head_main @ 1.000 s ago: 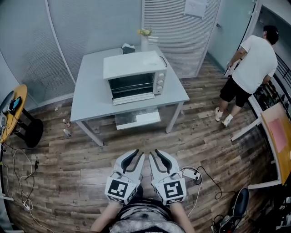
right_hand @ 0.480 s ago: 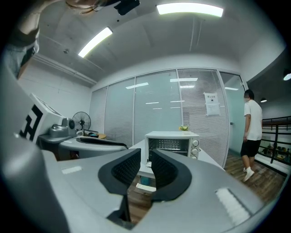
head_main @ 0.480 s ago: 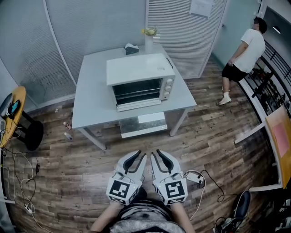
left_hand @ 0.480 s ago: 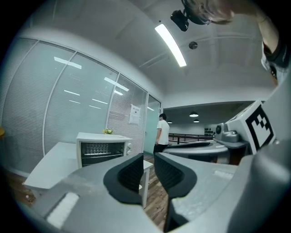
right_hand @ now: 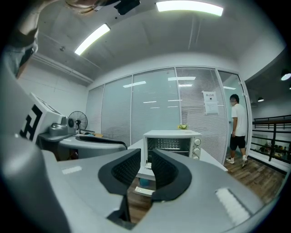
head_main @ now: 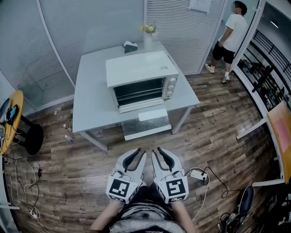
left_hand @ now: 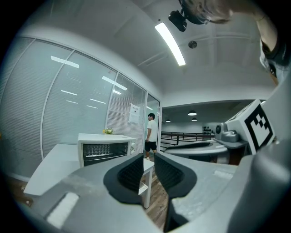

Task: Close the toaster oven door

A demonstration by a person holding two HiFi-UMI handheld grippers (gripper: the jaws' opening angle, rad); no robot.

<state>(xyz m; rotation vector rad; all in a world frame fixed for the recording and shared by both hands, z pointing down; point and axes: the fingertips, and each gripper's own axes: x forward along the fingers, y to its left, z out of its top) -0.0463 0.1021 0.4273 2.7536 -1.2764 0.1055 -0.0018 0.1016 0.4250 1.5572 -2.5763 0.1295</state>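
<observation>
toaster oven: at worktop front edge, door open
far edge: vase, tissue box
left gripper, right gripper: jaws slightly apart, empty

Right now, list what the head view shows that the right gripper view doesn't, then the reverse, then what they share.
Only the head view: the round yellow side table, the power strip on the floor and the tissue box behind the toaster oven. Only the right gripper view: a standing fan and the ceiling lights. Both: the toaster oven with its door open, the flowers and a standing person.
</observation>
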